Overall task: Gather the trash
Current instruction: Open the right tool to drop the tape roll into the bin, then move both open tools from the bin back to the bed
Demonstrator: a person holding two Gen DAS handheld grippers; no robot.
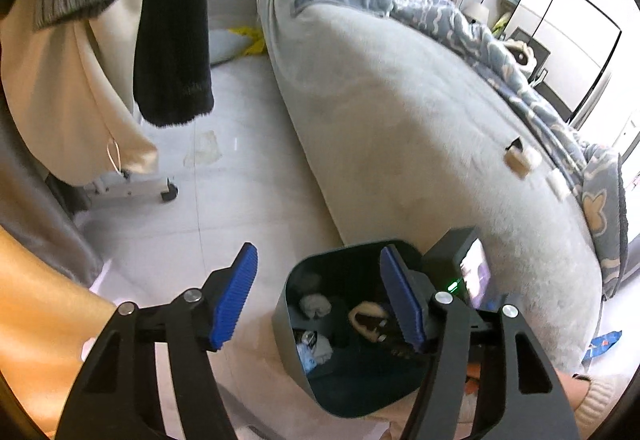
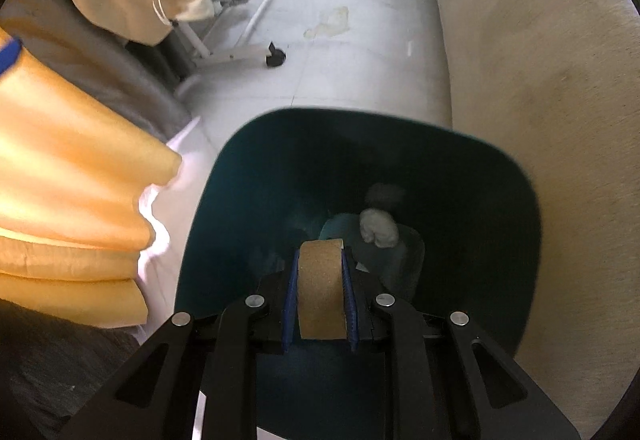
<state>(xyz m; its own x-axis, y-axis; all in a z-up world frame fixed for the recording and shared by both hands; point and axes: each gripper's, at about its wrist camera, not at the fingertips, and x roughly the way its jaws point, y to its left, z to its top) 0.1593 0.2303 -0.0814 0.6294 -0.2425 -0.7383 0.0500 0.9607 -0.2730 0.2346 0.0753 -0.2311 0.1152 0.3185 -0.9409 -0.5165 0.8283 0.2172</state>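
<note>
A: What is shown in the left wrist view?

B: The left gripper is seen with its jaws parted about halfway, and nothing is held between the blue ribbed pads. Below it, a dark plastic waste bin with a rounded square mouth is seen standing on the pale tiled floor, just beside the grey fleece-covered bed.

A: What is seen inside the bin?

B: Crumpled white tissues and a pale curved scrap are seen at the bottom (the rest is too dark to be told). A small tan block is left lying on the bed cover, well apart from the bin, near a rumpled blue patterned blanket. Hanging garments, cream and black, are seen at the left above a white wheeled rack base.

A: And the right wrist view?

B: The right gripper is seen pointed down into the mouth of the same bin. Its jaws are closed almost fully, and a flattened brown cardboard roll is clamped upright between the pads (both blue pads are pressed against its sides). The roll is held above the bin's interior, where a crumpled white wad is seen lying deeper down.

A: What else is visible there?

B: Orange folded fabric is seen at the left, and a yellowish stain is marked on the floor beyond the bin.
</note>
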